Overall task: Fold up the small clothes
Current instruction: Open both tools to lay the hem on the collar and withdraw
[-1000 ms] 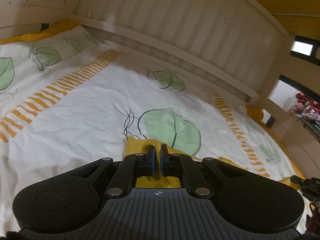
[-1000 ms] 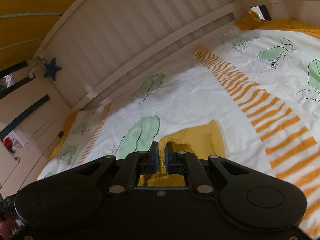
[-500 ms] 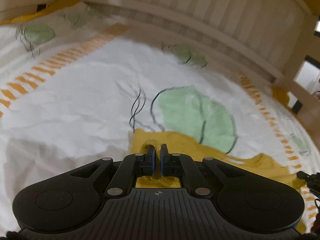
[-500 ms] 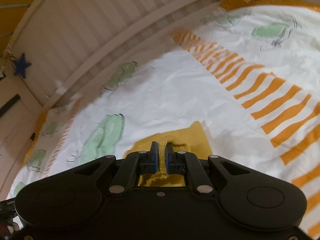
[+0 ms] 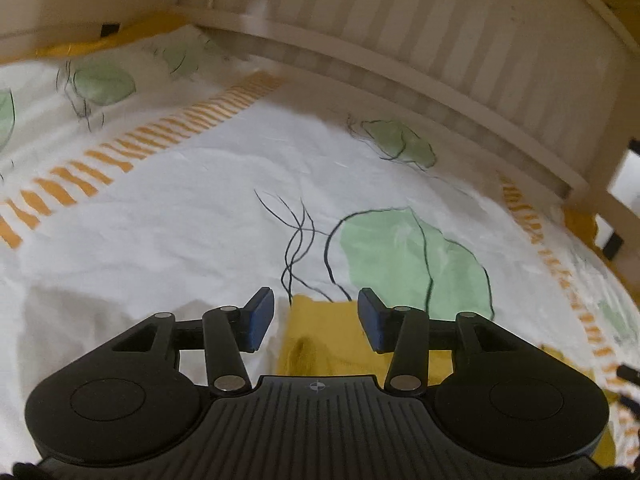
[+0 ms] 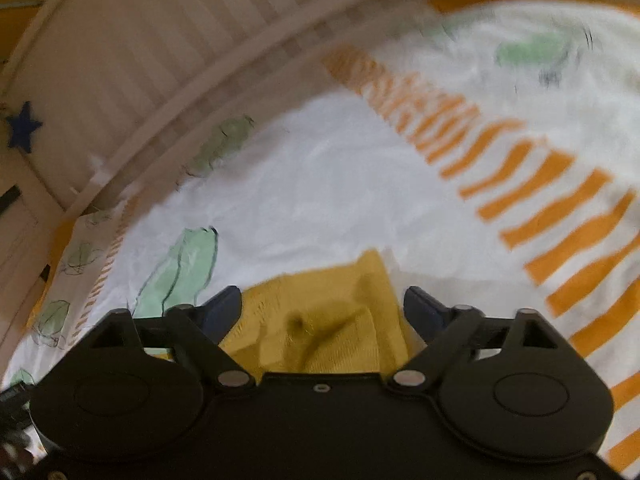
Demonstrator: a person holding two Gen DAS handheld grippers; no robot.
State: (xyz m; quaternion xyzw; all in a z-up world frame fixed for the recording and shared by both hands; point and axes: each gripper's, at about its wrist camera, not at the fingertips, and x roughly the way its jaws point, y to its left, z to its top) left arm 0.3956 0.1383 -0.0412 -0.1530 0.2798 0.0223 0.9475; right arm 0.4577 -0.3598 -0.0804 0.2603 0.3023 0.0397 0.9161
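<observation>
White bedsheet [image 5: 192,248], spread across the middle and lower frame of both views, lightly creased; printed with green leaf shapes [image 5: 412,264] outlined in black and bands of short orange stripes [image 6: 560,208]. Cream slatted bed rail [image 5: 420,40], curving across the upper frame. Dark blue star [image 6: 23,131], fixed to the rail at far left of the right wrist view.

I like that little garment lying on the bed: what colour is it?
Mustard yellow, plain knit. The garment shows best in the right wrist view.
</observation>
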